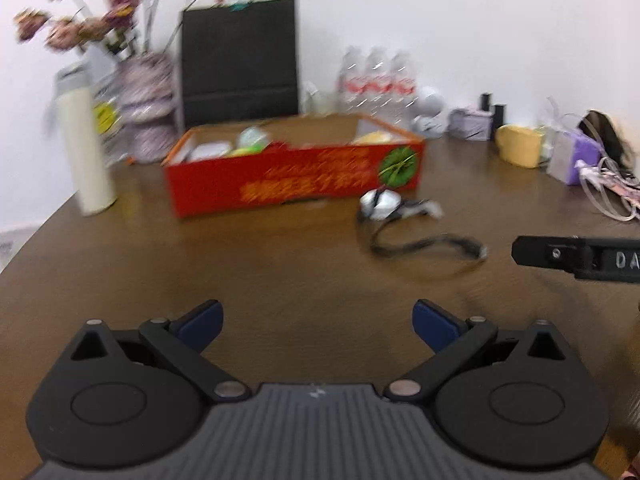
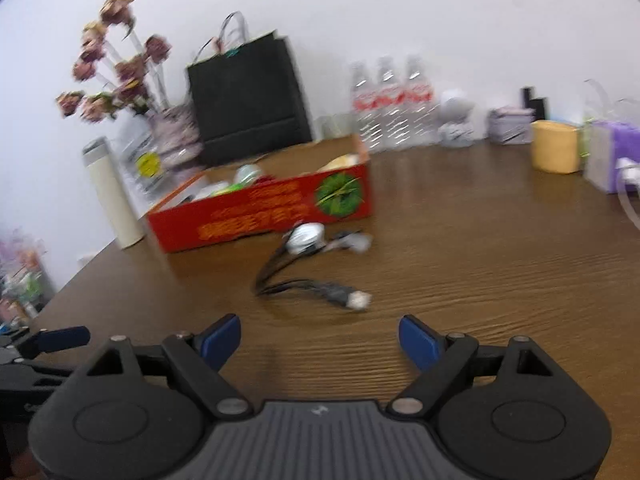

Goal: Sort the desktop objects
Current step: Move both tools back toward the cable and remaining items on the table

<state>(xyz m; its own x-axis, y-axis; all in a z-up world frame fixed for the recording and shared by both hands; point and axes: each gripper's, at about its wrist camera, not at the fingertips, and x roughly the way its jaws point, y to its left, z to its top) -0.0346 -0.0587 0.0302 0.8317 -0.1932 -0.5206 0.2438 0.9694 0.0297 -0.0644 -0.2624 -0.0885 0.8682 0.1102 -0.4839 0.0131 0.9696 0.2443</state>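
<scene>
**Q:** Across the room, what surface shows?

**A:** Against a plain white wall stands a dark wood-grain table [image 2: 480, 248]. Along its far edge stand a vase of dried flowers [image 2: 116, 68], a black paper bag [image 2: 248, 100], three water bottles [image 2: 392, 100] and a yellow tub [image 2: 555, 146].

**Q:** Which containers hold anything?

**A:** A red box [image 2: 264, 212] sits open-topped near the middle, with blurred pale and green items inside.

**Q:** Where is the thing to sort?

**A:** A black cable with a white adapter [image 2: 306, 238] lies on the table just in front of the box.

**Q:** And the claws?

**A:** The left claw [image 1: 318, 320] and right claw [image 2: 320, 338] both gape wide above the table, holding nothing.
</scene>
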